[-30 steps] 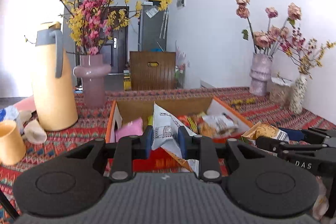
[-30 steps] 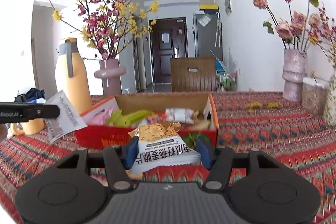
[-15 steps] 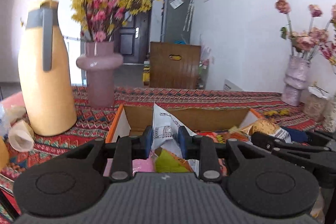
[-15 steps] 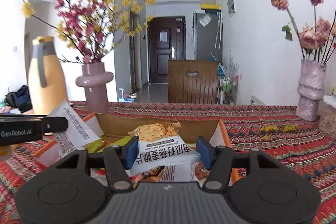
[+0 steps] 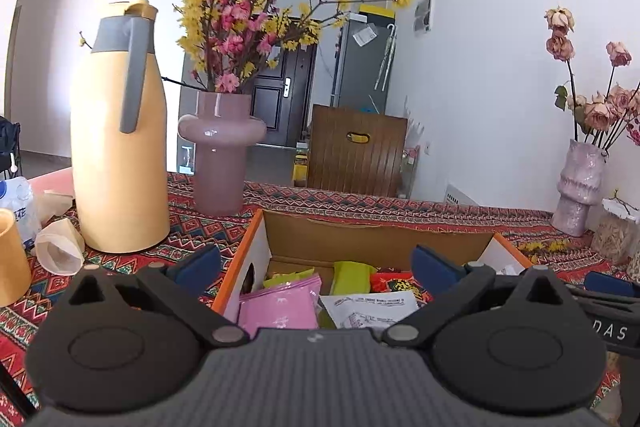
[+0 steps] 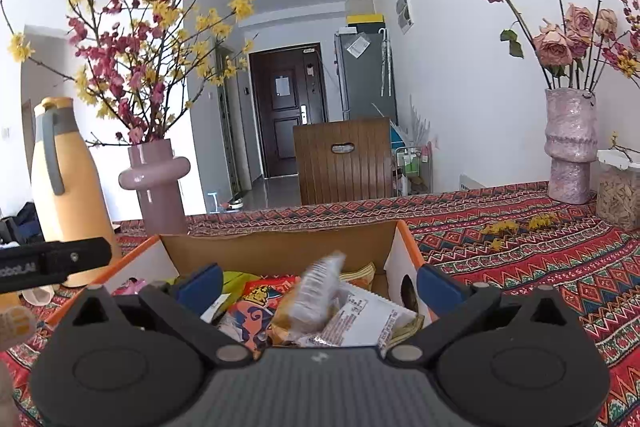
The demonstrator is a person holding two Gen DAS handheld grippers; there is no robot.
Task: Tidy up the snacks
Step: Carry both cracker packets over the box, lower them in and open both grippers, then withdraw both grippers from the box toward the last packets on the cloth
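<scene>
An open cardboard box (image 5: 372, 235) (image 6: 280, 247) with orange edges holds several snack packets. My left gripper (image 5: 316, 265) hovers over its left half, jaws opening wide, nothing between the pads. Under it lie a white packet (image 5: 372, 309) and a pink packet (image 5: 280, 303). My right gripper (image 6: 318, 285) hangs over the box's right half, jaws opening wide; a blurred yellow-and-white packet (image 6: 316, 295) is falling between them, free of the pads, onto other packets (image 6: 360, 319). The right gripper's side (image 5: 600, 311) shows in the left wrist view, the left one's finger (image 6: 52, 263) in the right wrist view.
On the patterned red tablecloth (image 6: 520, 259) stand a tall yellow jug (image 5: 116, 147), a mauve vase of blossom (image 5: 220, 151) behind the box, a pink vase of dried roses (image 6: 570, 147) and a jar (image 6: 618, 191) at the right. Cups (image 5: 12, 263) sit at far left.
Both grippers moved forward over the box and opened. The white packet dropped from the left one into the box; the yellow-and-white packet left the right one and is falling.
</scene>
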